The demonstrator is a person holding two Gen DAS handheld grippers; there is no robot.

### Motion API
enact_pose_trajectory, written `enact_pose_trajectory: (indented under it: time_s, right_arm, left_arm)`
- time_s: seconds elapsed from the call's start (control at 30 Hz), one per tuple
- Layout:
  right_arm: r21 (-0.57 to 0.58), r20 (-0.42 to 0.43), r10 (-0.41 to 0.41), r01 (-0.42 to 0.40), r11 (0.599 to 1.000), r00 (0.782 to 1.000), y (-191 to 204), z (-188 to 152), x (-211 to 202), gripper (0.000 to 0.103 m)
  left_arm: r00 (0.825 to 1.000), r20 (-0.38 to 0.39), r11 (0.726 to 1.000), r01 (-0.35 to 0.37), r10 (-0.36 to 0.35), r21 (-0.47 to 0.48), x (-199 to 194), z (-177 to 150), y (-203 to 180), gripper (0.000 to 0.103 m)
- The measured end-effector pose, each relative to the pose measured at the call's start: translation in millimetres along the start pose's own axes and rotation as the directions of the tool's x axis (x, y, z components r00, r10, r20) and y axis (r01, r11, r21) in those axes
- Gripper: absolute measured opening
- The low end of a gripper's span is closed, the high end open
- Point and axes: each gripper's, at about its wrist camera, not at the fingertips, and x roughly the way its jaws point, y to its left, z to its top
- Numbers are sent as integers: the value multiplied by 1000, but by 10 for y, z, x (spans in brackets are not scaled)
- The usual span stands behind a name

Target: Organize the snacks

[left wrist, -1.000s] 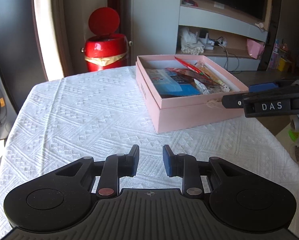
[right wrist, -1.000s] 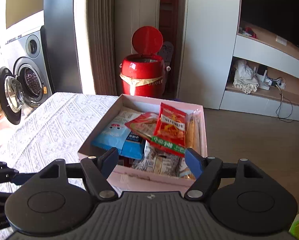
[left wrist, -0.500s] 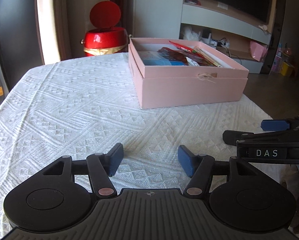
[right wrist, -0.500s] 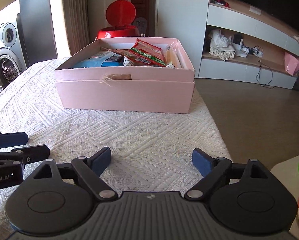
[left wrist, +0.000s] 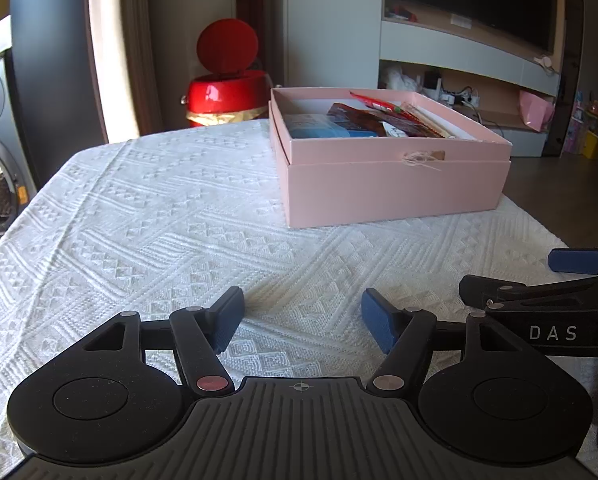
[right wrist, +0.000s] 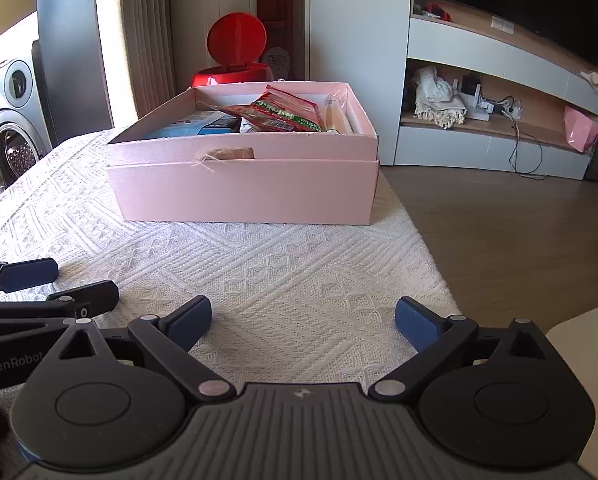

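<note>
A pink box [left wrist: 395, 184] is set on the far right part of a white cloth [left wrist: 171, 216] that covers the table, and snack packets are piled inside it. In the right wrist view the box [right wrist: 243, 190] is seen with one long side turned to the near edge, so its long axis runs left to right across the table; a torn patch with loose threads [right wrist: 223, 155] is seen on that near wall. A red packet [right wrist: 287, 114] is laid on top of the pile, tilted, with its long axis running from the near left to the far right, and a blue packet [right wrist: 197, 128] is laid flat at the left end of the box. The left gripper [left wrist: 302, 320] is held low over the bare cloth at the near edge, its jaws opening and with nothing between them. The right gripper [right wrist: 303, 320] is held just beside it on the right, its jaws also opening on nothing. A red bin [left wrist: 227, 96] with its lid up is seen on the floor beyond the table. Compared with a second ago, the left jaws, then pressed together, are spread wide; the right gripper, then held over the near wall of the box, is now well back from it, and both grippers are lower.
</note>
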Motion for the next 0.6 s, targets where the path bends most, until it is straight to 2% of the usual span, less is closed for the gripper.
enact_pose_trajectory:
  time_s: [0.6]
  right_arm:
    - [5, 1, -7, 7, 1000, 1000, 9, 11, -5, 99]
  left_arm:
    - [1000, 1, 1000, 8, -8, -6, -9, -9, 14, 72]
